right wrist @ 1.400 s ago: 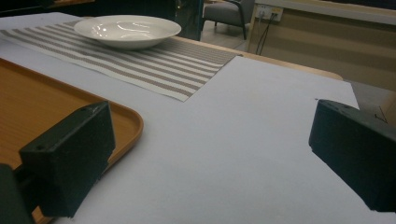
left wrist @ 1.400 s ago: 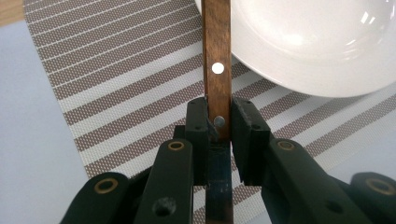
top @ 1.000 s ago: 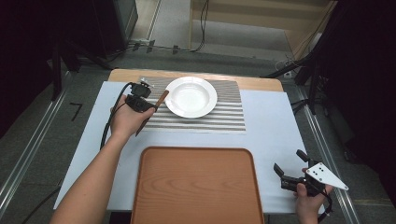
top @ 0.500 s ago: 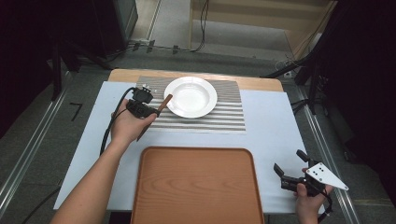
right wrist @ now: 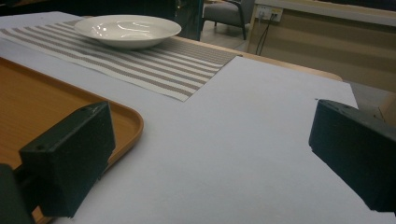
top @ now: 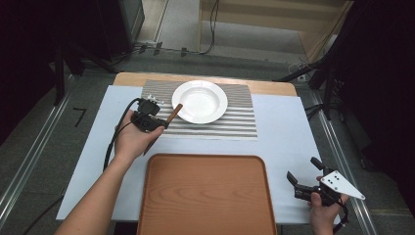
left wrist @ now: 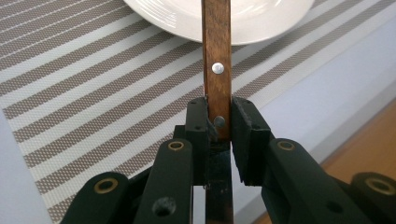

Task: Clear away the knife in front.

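Observation:
My left gripper (top: 164, 122) is shut on a wooden-handled utensil (top: 175, 112), held over the left part of the striped placemat (top: 235, 122). In the left gripper view the jaws (left wrist: 219, 116) clamp the riveted brown handle (left wrist: 216, 51), whose far end reaches over the rim of the white plate (left wrist: 266, 18). The plate (top: 199, 101) sits on the placemat at the back of the table. The utensil's other end is hidden under the hand. My right gripper (top: 301, 169) stands open at the front right, with nothing between its jaws (right wrist: 210, 154).
A large wooden tray (top: 205, 196) lies at the front centre, its corner (right wrist: 126, 116) just left of my right gripper. A pale sheet (top: 284, 142) covers the table. Beyond the table's back edge are floor, cables and dark furniture.
My left gripper has carried the utensil to the right, bringing the handle's tip to the plate's rim. The right gripper has stayed in place.

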Demonstrator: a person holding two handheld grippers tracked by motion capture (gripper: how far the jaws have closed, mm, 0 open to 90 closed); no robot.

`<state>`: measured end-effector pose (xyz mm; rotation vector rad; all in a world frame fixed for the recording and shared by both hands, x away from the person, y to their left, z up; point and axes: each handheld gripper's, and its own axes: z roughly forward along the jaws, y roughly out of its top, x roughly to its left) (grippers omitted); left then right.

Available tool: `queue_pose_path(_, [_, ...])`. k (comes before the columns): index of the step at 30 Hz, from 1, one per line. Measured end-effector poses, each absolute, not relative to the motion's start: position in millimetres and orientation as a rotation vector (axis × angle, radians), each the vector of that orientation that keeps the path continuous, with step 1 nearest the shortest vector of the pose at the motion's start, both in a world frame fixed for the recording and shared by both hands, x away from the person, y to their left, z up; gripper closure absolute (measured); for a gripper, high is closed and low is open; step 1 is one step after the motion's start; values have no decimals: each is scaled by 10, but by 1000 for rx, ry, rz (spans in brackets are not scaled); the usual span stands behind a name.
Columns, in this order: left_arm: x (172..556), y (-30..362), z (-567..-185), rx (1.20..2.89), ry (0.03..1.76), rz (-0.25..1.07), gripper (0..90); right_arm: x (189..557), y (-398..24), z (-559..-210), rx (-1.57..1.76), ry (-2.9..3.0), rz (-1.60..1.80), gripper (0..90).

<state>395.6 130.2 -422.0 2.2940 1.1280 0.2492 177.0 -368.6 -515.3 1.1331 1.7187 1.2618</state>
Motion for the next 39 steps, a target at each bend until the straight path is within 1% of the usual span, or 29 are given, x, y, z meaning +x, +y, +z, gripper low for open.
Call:
queue_pose_path(23, [3403, 1194, -4198, 2318, 1006, 231, 765, 1770, -3685, -5153, 1129, 1720, 1261, 0])
queue_pose_path(39, [3059, 1182, -4313, 2307, 977, 196, 764, 1769, -3682, -5153, 1126, 1722, 1258, 0])
